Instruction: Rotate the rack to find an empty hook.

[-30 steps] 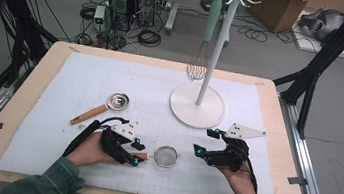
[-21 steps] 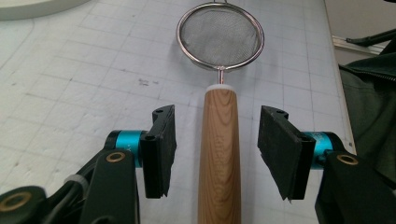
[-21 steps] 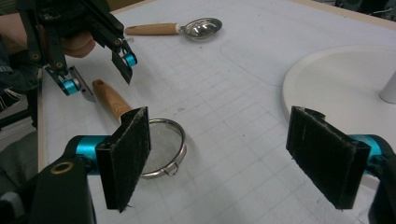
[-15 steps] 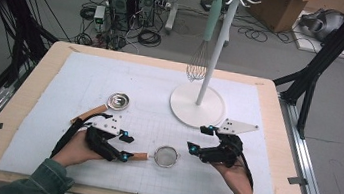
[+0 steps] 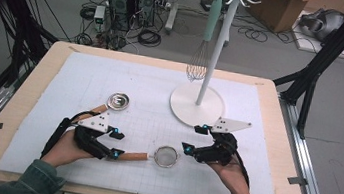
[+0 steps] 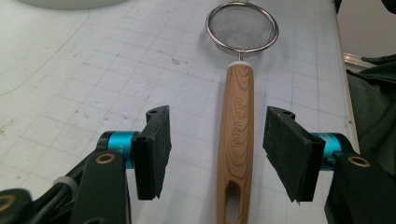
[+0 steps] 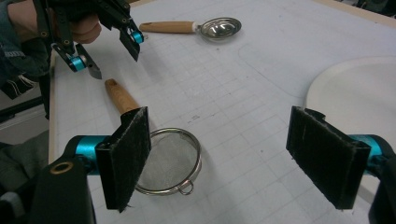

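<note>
A small wire strainer (image 5: 167, 156) with a wooden handle (image 5: 134, 156) lies flat on the white mat near the front. My left gripper (image 5: 116, 143) is open, and its jaws stand on either side of the handle's far end without touching it. In the left gripper view the handle (image 6: 237, 140) runs between the pads (image 6: 156, 149) up to the mesh bowl (image 6: 242, 28). My right gripper (image 5: 191, 139) is open just right of the bowl. In the right gripper view the strainer (image 7: 168, 161) sits behind the left pad, with bare mat between the jaws.
A metal scoop (image 5: 119, 101) with a wooden handle lies behind my left hand. A white stand (image 5: 196, 105) with a round base rises at centre right, and a whisk (image 5: 197, 65) hangs from it. The mat's front edge is close under both hands.
My left gripper has drawn back to the left along the strainer's handle, uncovering most of it. My right gripper has moved left, closer to the strainer bowl. The strainer has stayed put.
</note>
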Motion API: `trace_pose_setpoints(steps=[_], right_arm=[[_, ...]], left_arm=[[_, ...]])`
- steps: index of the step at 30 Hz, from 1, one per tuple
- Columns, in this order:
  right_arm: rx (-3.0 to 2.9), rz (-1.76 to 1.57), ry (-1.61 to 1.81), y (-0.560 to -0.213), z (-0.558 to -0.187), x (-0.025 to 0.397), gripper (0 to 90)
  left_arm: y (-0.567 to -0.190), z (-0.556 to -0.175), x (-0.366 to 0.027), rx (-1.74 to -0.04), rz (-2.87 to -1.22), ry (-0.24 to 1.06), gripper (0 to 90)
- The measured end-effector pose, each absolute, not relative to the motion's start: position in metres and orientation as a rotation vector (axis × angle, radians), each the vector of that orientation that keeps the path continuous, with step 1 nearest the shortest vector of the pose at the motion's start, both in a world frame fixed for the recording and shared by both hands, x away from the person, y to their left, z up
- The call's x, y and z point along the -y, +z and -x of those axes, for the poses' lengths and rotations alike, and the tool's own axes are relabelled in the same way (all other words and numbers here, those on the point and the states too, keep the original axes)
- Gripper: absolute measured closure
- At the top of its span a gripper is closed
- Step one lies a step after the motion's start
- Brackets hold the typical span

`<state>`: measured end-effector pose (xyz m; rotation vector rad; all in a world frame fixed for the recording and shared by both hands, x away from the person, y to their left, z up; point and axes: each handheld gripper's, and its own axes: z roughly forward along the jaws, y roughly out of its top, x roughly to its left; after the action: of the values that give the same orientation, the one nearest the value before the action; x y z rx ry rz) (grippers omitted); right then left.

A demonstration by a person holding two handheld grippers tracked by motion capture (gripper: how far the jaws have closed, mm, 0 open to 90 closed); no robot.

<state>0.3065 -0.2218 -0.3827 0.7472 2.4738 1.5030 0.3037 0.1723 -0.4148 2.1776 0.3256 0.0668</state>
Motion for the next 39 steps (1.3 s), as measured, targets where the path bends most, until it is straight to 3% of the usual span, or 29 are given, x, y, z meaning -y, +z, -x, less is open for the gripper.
trace_pose_setpoints(steps=[16,39], right_arm=[[-2.481,-0.727,1.51,-0.382,-0.304,0.22,21.3],[-2.533,-0.673,1.506,-0.385,-0.307,0.206,22.2]], left_arm=[[-0.419,-0.297,-0.194,-0.354,-2.183,0.078,42.8],[-0.431,-0.294,-0.193,-0.325,-2.207,0.036,47.3]])
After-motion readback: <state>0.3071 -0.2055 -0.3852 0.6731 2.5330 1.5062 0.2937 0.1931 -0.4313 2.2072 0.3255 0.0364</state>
